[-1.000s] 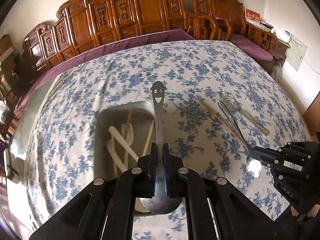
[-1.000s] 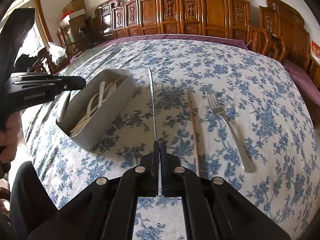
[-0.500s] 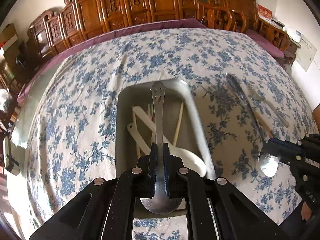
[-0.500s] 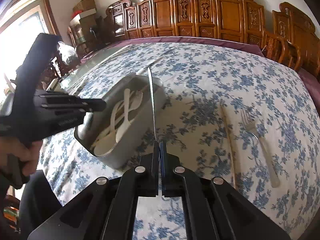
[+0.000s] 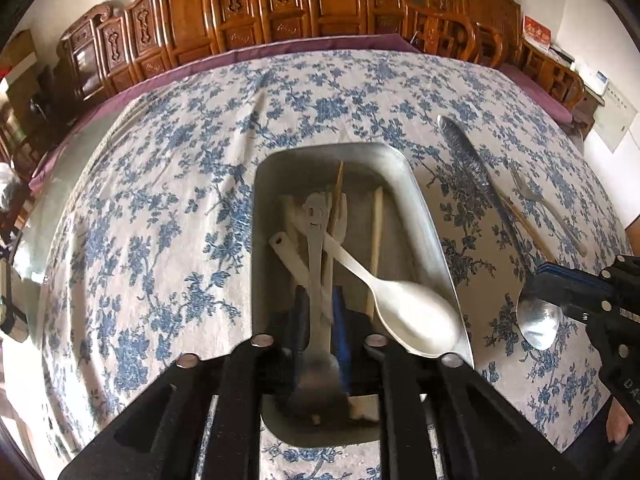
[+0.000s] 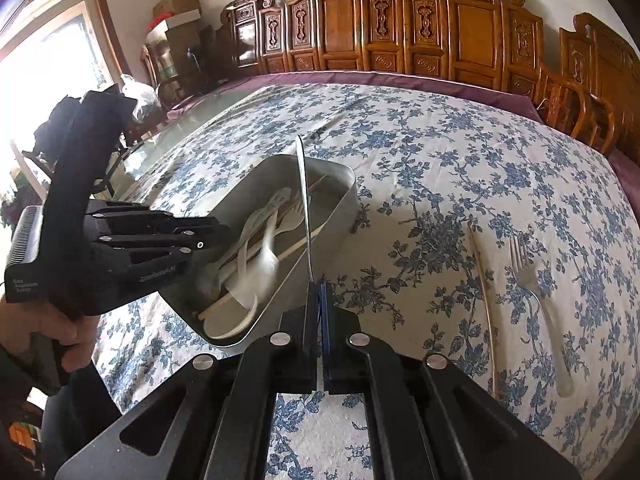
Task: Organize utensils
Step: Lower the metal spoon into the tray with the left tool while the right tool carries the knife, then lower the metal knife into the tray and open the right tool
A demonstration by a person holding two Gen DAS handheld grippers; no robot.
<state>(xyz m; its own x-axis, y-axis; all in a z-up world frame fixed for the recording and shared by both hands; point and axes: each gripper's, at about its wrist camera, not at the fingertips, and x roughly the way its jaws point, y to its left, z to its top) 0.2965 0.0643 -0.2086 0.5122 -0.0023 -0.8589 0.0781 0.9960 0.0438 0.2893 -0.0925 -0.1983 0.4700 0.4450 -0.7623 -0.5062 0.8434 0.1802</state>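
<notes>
A grey metal tray (image 5: 420,200) (image 6: 344,184) sits on the flowered tablecloth and holds white plastic spoons (image 5: 412,312) and wooden chopsticks (image 5: 376,232). My left gripper (image 5: 320,312) (image 6: 216,236) hangs over the tray's near end. Its jaws are opening, and the smiley-face metal spoon (image 5: 316,216) lies loose between the blue pads, its handle resting on the utensils in the tray. My right gripper (image 6: 319,292) (image 5: 560,304) is shut on a long metal spoon (image 6: 304,208) (image 5: 538,324), held just right of the tray with the handle pointing away over its rim.
On the cloth to the right of the tray lie a metal fork (image 6: 532,280) (image 5: 548,208) and a single chopstick (image 6: 484,288) (image 5: 524,228). Carved wooden chairs (image 6: 400,28) line the table's far side. A hand (image 6: 60,328) holds the left gripper.
The left gripper came over the tray and sank toward it; its jaws parted and the smiley spoon dropped onto the utensils. The right gripper carried its spoon leftward to the tray's side.
</notes>
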